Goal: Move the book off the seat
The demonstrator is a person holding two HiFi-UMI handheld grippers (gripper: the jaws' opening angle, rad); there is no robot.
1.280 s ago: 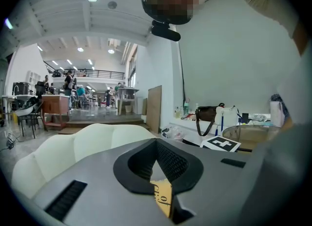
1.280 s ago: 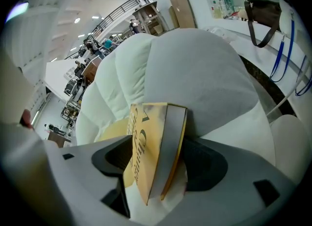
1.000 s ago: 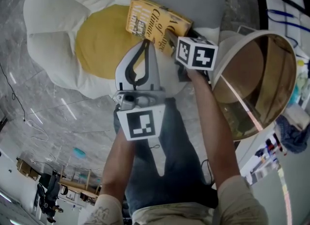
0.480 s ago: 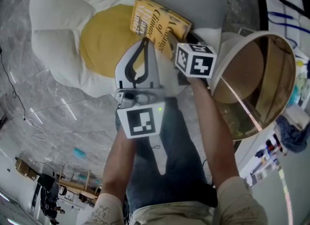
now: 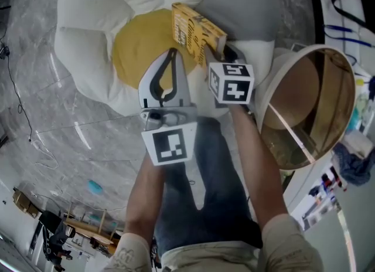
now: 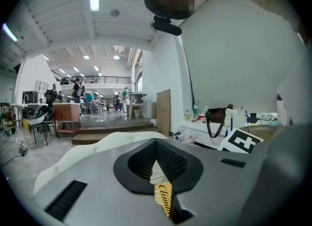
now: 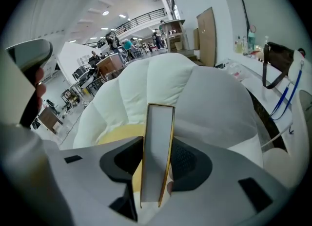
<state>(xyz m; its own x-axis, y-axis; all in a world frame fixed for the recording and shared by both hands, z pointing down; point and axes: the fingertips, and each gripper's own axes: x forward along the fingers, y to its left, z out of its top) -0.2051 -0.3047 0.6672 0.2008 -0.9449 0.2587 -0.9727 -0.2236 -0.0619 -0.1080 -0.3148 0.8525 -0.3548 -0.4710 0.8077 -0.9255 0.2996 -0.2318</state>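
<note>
Now, book [image 7: 158,137] (pages showing) gripped between right gripper [image 7: 157,171] fingers [image 7: 189,164], just closed tighter.

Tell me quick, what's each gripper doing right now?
Left gripper: closed, empty.
Right gripper: jaws have just been closing, now clamped on the book.

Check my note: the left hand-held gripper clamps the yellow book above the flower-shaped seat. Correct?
No, the right hand-held gripper clamps the yellow book above the flower-shaped seat; its jaws have just been closing on it. The right gripper view shows the book between them.
</note>
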